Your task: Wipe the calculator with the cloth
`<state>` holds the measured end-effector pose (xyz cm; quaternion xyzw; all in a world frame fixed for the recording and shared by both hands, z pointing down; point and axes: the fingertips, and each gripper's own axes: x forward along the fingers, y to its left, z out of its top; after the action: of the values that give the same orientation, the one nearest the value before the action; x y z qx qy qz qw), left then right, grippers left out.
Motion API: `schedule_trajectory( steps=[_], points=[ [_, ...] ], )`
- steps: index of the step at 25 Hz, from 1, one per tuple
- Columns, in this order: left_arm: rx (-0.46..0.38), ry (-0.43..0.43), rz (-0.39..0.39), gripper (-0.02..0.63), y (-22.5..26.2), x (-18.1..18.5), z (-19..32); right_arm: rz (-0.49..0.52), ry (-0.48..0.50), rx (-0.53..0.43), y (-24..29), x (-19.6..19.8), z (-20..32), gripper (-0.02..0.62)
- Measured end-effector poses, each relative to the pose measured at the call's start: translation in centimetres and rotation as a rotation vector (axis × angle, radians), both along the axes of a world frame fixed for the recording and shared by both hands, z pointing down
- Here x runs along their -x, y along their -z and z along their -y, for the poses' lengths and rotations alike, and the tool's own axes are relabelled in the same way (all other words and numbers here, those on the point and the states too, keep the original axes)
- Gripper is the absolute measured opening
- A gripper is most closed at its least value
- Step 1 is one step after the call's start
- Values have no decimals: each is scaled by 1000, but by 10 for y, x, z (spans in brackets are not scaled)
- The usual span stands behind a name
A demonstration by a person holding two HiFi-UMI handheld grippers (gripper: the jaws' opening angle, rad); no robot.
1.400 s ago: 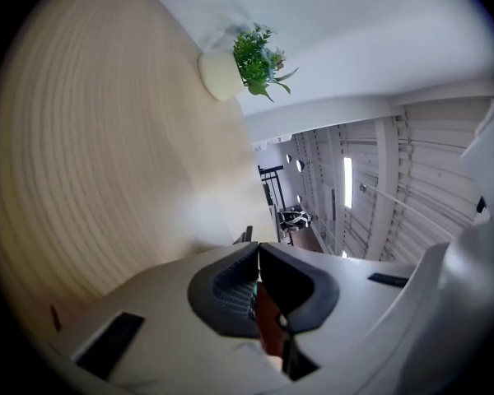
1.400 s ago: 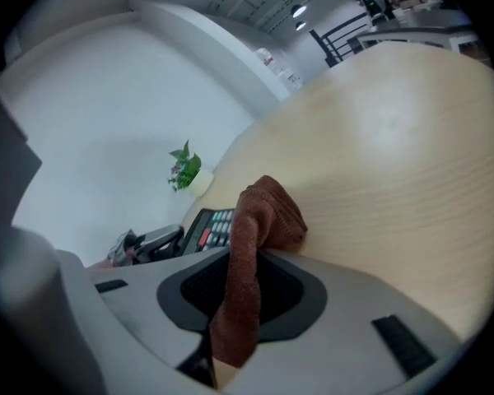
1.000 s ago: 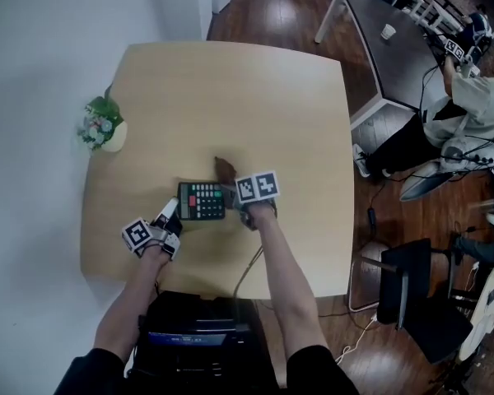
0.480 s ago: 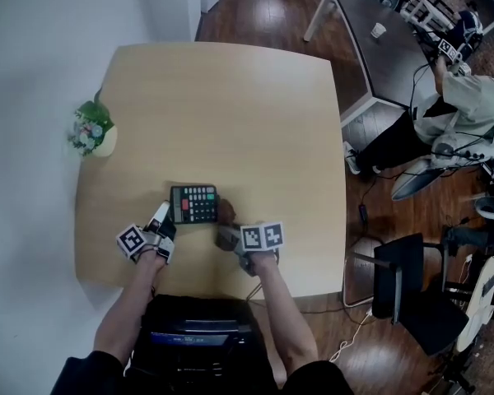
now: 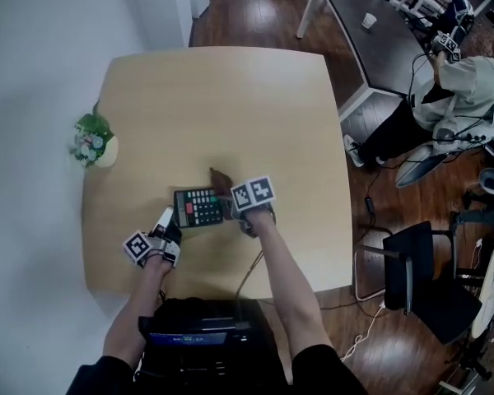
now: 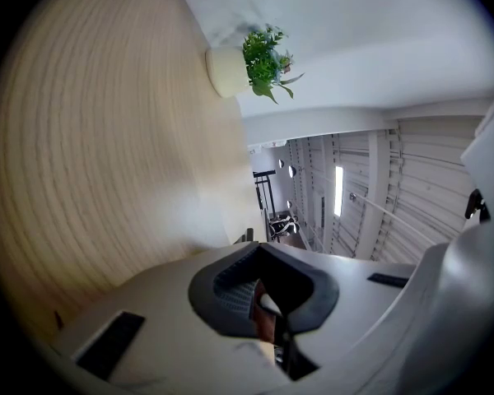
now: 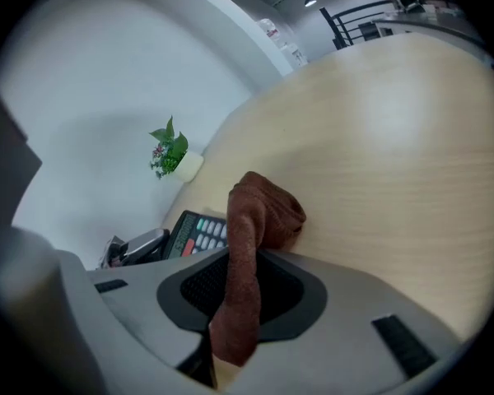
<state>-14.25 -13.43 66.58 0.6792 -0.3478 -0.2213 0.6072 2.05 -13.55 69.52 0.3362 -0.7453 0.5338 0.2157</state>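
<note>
Lying on the pale wooden table (image 5: 230,89), the calculator (image 5: 198,207) sits between the two grippers.
The right gripper (image 5: 229,194) is clamped on a brown cloth (image 5: 221,177), which is bunched on the tabletop just past the calculator's far right corner. The left gripper (image 5: 165,218), jaws together, is just beside its left edge. A small potted plant (image 5: 91,141) stands well apart at the table's left rim.
</note>
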Motion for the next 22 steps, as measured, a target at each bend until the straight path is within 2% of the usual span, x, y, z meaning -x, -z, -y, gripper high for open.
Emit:
schedule_trajectory(
  steps=[6,8,10,11,12,13,14,16,17,18,19,20,21,22],
  points=[
    [-9,-5,-18,-5,0,3,2,92,-53,66,2,15,-114,83],
    [-33,-59,-2,-5,5,0,0,89,-54,63,5,19,-148,84],
    [-105,-178,82,-5,15,-2,-2,61,-56,45,8,16,-171,84],
    [-166,-261,174,-5,20,0,-2,45,-66,32,9,12,-176,84],
    [-253,-363,317,-5,22,5,0,33,-83,20,11,8,-178,84],
    [-369,-488,513,10,21,11,2,26,-105,6,14,3,-177,84],
    [-511,-636,744,56,18,17,3,23,-128,-7,17,-1,-175,84],
    [-853,-975,1202,162,6,20,-3,17,-162,-28,22,-7,-170,84],
    [-1045,-1133,1377,200,-1,17,-9,12,-173,-34,25,-9,-168,84],
    [-1243,-1261,1501,207,-7,11,-16,5,-182,-40,27,-10,-166,84],
    [-1430,-1352,1579,215,-12,3,-22,1,-189,-45,30,-11,-165,84],
    [-1584,-1413,1624,219,-15,-6,-27,-2,-198,-50,34,-11,-164,84],
    [-1691,-1456,1652,219,-15,-16,-30,-4,-209,-56,37,-11,-164,84],
    [-1755,-1494,1673,221,-16,-25,-31,-5,-224,-62,40,-11,-164,84]
  ],
)
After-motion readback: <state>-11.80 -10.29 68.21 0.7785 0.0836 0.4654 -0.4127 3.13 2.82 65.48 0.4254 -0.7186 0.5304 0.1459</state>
